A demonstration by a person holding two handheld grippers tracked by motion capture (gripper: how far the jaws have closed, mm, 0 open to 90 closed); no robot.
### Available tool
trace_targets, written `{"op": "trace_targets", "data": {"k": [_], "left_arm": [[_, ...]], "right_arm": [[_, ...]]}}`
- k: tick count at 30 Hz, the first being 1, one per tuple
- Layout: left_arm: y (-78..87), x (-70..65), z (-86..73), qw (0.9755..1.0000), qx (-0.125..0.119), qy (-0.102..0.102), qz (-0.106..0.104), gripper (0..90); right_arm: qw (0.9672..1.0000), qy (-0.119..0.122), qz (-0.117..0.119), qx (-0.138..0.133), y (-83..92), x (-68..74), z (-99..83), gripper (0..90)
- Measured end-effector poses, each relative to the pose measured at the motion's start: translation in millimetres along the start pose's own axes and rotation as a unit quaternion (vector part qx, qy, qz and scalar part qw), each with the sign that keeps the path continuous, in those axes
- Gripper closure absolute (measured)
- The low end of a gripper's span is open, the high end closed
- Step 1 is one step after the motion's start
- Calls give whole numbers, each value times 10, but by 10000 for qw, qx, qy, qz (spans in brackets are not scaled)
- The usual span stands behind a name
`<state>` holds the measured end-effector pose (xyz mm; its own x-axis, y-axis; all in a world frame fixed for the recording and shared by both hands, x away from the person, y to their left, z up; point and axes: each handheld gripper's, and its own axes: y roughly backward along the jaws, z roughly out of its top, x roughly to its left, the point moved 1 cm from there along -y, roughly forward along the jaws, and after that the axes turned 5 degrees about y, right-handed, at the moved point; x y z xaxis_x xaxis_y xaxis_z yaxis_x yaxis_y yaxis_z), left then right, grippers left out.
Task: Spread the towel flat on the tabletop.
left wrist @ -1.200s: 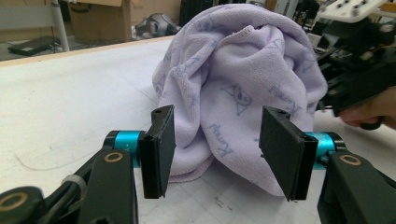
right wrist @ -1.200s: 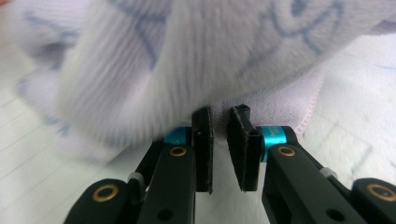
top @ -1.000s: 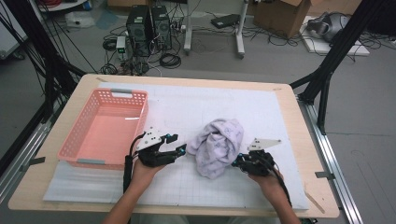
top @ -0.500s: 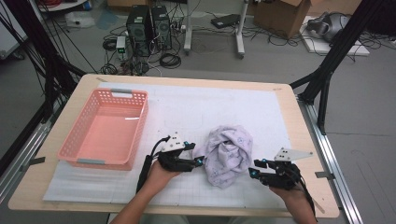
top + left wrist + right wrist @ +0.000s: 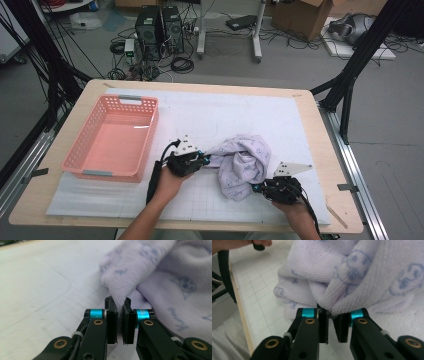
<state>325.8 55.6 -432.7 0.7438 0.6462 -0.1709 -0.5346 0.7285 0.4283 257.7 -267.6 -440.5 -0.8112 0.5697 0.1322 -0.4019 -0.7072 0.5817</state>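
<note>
Towel, pale lilac with a faint blue print, bunched in a heap on the white gridded mat right of centre, at the near side of the table. My left gripper meets its left edge; in the left gripper view, that gripper has its jaws pressed together on a narrow fold of terry cloth that stands up between them. My right gripper meets the heap's near right corner; in the right gripper view, this gripper has its jaws nearly together under a pinched fold of the towel, though a slim gap shows below the cloth. Pink basket, slotted walls, stands on the mat's left side, well apart from the towel. Both my hands grip from the table's near edge.
</note>
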Motion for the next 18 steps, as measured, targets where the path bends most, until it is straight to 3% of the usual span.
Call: {"op": "trace_targets", "data": {"k": [7,9,12,14,16,18], "left_arm": [[166,170,-9,9992,-263,134,276,848],[163,170,-8,9992,-298,131,235,848],[125,89,1,9995,-309,-60,105,847],[96,53,10,9993,-338,-102,114,846],[82,66,22,9989,-436,-41,139,846],[67,92,54,9988,-449,12,185,846]], "right_arm": [[9987,-12,-495,92,403,-69,-139,850],[9979,14,-610,192,521,-81,-199,851],[9964,69,-725,443,643,-76,-266,848],[9961,75,-724,499,690,-73,-286,746],[9961,38,-837,294,752,-72,-268,593],[9955,-23,-949,-25,817,-88,-207,524]]}}
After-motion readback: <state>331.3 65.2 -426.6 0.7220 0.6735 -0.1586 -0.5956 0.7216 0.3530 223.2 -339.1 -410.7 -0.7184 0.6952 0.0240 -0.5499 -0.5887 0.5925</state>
